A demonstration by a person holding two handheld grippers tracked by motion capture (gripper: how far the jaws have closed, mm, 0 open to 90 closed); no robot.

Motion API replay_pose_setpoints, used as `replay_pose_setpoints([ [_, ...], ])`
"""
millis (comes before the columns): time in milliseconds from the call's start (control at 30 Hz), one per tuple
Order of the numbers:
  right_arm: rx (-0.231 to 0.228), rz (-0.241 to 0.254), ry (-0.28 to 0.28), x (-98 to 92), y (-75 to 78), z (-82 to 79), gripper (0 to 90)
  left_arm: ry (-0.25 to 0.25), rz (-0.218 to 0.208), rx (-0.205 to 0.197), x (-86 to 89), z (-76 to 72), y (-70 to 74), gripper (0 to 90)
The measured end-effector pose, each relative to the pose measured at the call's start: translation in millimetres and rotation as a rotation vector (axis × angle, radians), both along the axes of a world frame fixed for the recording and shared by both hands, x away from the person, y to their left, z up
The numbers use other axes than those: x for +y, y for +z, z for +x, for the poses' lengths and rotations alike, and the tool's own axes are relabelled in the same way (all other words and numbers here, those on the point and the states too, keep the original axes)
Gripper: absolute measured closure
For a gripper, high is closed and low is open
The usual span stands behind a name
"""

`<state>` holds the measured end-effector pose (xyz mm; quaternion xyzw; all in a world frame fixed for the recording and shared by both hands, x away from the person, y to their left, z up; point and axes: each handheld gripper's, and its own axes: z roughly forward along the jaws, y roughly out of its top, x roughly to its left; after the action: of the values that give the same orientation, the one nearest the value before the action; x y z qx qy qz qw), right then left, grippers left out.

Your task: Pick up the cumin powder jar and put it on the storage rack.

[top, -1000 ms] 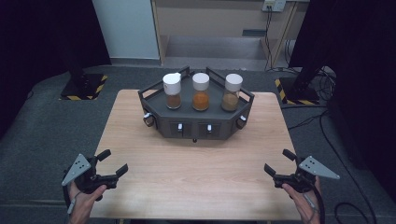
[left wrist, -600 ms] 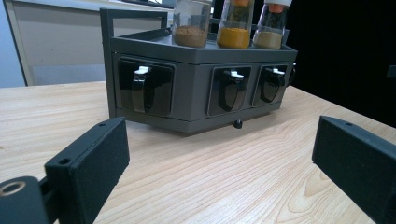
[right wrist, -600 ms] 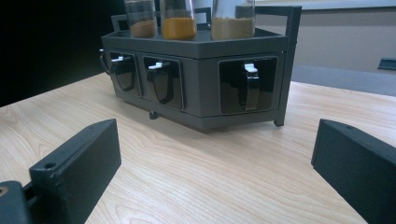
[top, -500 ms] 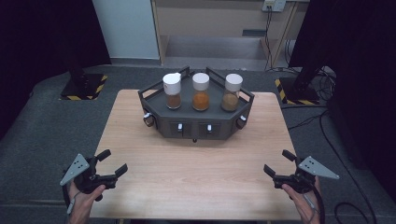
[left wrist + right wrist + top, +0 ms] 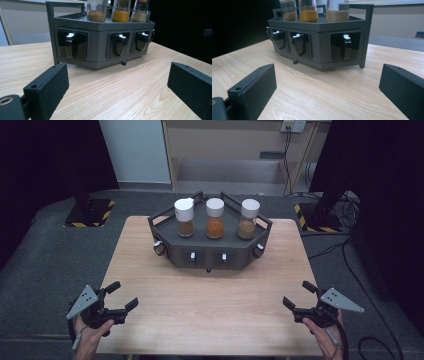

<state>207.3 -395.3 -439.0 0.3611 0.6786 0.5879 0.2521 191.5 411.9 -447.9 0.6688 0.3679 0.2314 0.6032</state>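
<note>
Left hand-held gripper (image 5: 119, 297) sits at the near-left corner of the counter (image 5: 215, 310), jaws spread wide, nothing between them. Right hand-held gripper (image 5: 301, 299) at the near-right corner, also spread and empty. Both point toward the rack (image 5: 209, 251), which stands at the far middle of the counter, well apart from either.

Three jars on top of the rack: left jar (image 5: 184, 218) w/ brown powder, middle jar (image 5: 215, 218) orange, right jar (image 5: 248, 219) tan. They stand close together, w/ white caps.

Risks, as I judge them:
- Wide jaws reaching for one jar could clip its neighbour and tip it.
- Jars are tall and narrow; a high or off-centre pinch may topple one, maybe off the rack's edge.
- Glass looks smooth, so a light squeeze could slip.
- Pushing the rack's front could slide it toward the far edge.
</note>
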Motion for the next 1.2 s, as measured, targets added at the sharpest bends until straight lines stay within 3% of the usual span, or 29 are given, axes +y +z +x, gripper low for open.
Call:
replay_pose_setpoints([
  [1200,0.002,-0.016,0.022,2.1,1.6,1.3,1.8,-0.029,-0.001,0.004,0.4,1.5,1.2,2.3],
])
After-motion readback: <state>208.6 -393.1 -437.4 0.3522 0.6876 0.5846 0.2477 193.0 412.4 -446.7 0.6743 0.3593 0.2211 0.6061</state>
